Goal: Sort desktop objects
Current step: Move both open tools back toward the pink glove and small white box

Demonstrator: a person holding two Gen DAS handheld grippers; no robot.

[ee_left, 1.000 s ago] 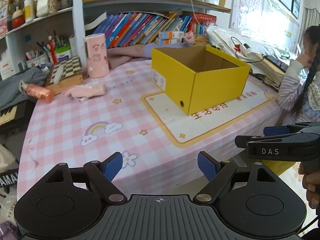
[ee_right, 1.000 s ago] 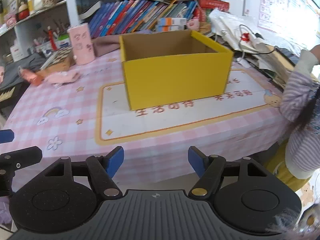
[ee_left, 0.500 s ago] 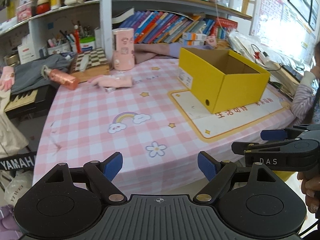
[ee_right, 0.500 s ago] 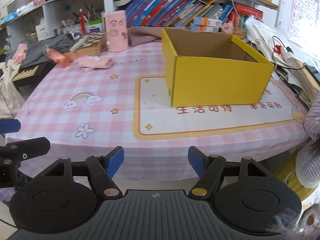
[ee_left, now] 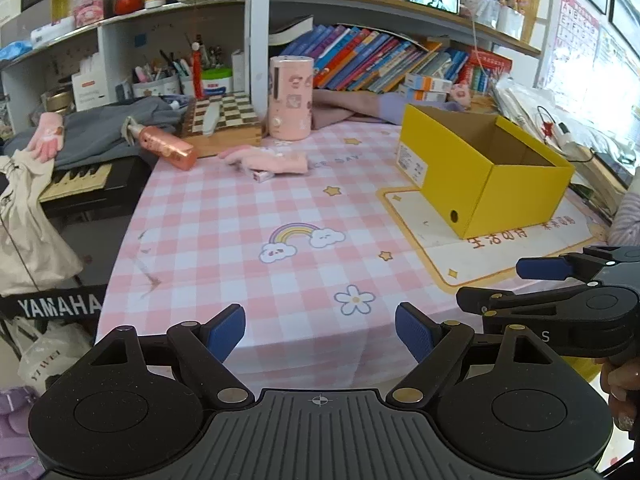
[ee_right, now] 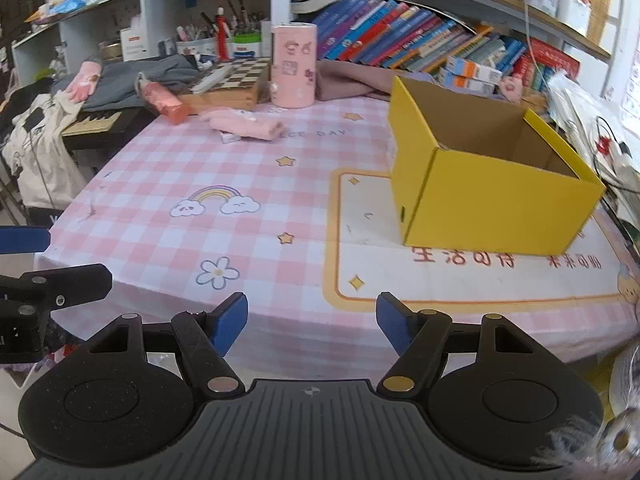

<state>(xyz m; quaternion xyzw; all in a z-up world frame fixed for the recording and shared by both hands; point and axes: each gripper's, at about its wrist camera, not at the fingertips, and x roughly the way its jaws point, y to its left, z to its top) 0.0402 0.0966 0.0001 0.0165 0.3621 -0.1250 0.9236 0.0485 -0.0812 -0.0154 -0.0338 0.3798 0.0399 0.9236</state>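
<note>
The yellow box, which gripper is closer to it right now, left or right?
Right. The right gripper hangs at the table's near edge, facing the yellow box just to its right. The left gripper sits further left along that edge, with the box far off right.

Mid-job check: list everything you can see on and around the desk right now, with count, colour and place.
Box: 1, yellow, open-topped, desk right side, on the cream mat.
Cylinder tin: 1, pink, upright at the desk's far edge.
Glove: 1, pink, lying on the checked cloth near the tin.
Bottle: 1, copper-pink, lying at the far left corner.
Chessboard: 1, checked, wooden base, behind the bottle.
Second glove: 1, pink, on grey fabric off the desk's left.
Books: many, multicoloured, shelf behind.
Left tongs: open, empty, at the near edge.
Right tongs: open, empty, at the near edge.
</note>
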